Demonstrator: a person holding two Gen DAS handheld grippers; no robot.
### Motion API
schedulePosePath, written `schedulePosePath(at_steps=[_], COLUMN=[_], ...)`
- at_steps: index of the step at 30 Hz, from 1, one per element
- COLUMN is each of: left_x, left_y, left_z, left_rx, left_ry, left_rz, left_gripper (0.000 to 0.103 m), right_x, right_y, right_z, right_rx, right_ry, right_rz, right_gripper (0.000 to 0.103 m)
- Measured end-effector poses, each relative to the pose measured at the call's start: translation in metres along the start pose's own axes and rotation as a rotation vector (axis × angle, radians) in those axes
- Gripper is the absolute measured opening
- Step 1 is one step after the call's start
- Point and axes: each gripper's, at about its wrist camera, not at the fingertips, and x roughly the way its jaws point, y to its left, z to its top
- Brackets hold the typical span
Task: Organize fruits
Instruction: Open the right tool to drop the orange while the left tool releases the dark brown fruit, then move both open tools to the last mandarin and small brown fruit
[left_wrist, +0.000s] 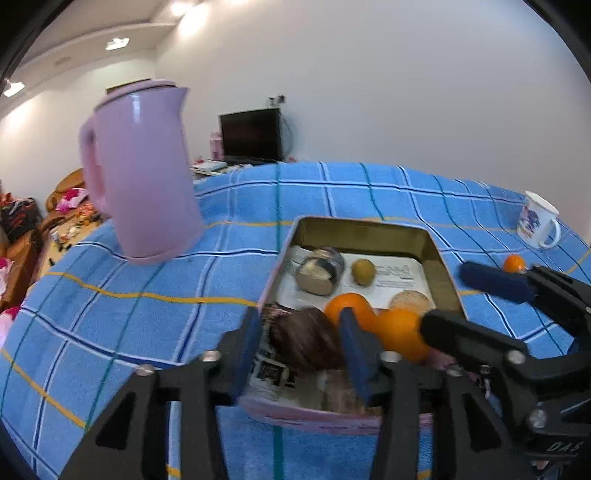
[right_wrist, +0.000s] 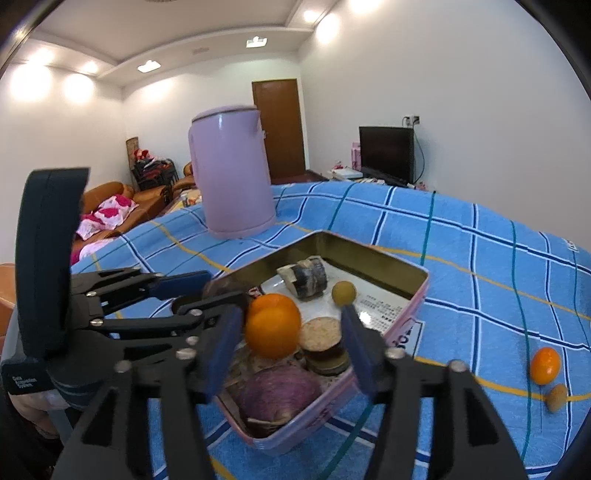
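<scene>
Here the left claw (left_wrist: 301, 345) is held with its jaws apart around a purple-brown fruit (left_wrist: 308, 341), pads not pressing it, and the right claw (right_wrist: 290, 341) stands likewise apart around an orange (right_wrist: 272, 330), apparently just set down. Both lie in the pink tin (right_wrist: 402, 332) on the tabletop (right_wrist: 461, 266). Two oranges are counted inside; one small orange (right_wrist: 545, 365) and one brown fruit (right_wrist: 556, 397) are left outside.
</scene>
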Motion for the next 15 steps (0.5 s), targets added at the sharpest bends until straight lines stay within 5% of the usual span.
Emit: schedulePosePath(at_steps=[2,8,15], left_x=[-0.005,-0.016,-0.013], left_y=[0.003,-0.01,-0.072], left_z=[0.0,0.011,0.032], left_rx=[-0.013,-0.007,0.074], left_ry=[-0.015,-0.052,-0.049], left_rz=[0.013,0.013,-0.017], left_gripper=[0.079,0.079,0.079], right_x=[-0.008,-0.037,-0.076], right_y=[-0.007,-0.031,-0.112], right_z=[-0.001,-0.006,-0.022], right_rx=[0.014,0.023,0.101], right_ry=[-0.028,-0.049,-0.005], right_rz=[-0.007,-0.079,-0.351], right_gripper=[0.077,0.077,0.077])
